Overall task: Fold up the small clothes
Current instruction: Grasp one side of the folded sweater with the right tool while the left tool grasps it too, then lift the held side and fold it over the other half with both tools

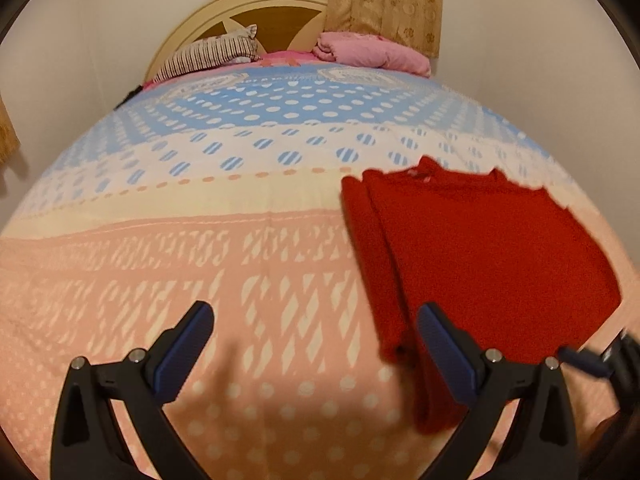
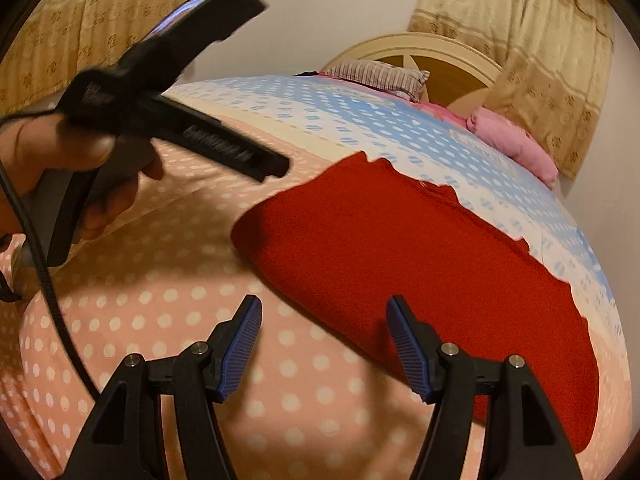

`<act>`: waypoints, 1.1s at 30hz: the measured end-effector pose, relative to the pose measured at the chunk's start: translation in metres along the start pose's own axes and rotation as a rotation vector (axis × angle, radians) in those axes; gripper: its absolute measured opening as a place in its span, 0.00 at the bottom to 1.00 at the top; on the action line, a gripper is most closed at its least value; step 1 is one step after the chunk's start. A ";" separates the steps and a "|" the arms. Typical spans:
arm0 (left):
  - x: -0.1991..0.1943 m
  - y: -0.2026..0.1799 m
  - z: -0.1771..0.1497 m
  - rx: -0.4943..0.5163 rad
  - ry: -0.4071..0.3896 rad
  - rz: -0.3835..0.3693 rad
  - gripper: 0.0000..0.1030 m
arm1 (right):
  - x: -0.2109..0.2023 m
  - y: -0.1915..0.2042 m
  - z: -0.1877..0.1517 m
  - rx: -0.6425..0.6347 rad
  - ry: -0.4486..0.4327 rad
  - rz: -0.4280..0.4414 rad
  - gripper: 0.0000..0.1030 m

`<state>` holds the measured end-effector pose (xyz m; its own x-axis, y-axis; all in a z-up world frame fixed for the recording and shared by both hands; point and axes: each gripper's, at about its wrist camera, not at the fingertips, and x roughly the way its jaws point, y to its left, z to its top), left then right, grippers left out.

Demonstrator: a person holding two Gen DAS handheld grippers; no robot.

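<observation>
I look over a bed covered by a patterned bedspread (image 1: 200, 248) of peach, cream and pale blue bands with white dots. At its far end stands a rounded cream wooden headboard (image 1: 256, 4) with brown inset panels. Against the headboard lean a brown-and-white striped pillow (image 1: 208, 56) to the left and a folded pink quilt (image 1: 372, 54) to the right. Beige floral curtains (image 1: 384, 0) hang behind the headboard on a plain off-white wall (image 1: 100, 40). Lighting is warm, indoor.
</observation>
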<state>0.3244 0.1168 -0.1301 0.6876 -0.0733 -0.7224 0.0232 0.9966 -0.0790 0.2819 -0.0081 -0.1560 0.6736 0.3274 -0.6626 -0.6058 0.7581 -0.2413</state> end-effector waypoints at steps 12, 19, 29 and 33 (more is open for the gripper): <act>0.056 -0.020 0.036 -0.011 0.071 -0.138 0.91 | 0.020 0.019 0.020 -0.063 -0.010 -0.042 0.64; 0.083 -0.020 0.048 -0.054 0.110 -0.195 0.78 | 0.033 0.028 0.023 -0.090 0.012 -0.055 0.64; 0.101 -0.020 0.054 -0.075 0.131 -0.218 0.52 | 0.038 0.024 0.028 -0.084 0.029 -0.009 0.39; 0.106 -0.015 0.059 -0.155 0.170 -0.346 0.20 | 0.037 0.023 0.029 -0.104 0.022 0.012 0.13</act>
<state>0.4397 0.0966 -0.1653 0.5284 -0.4214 -0.7370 0.1136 0.8954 -0.4305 0.3047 0.0377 -0.1656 0.6575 0.3224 -0.6810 -0.6552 0.6910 -0.3054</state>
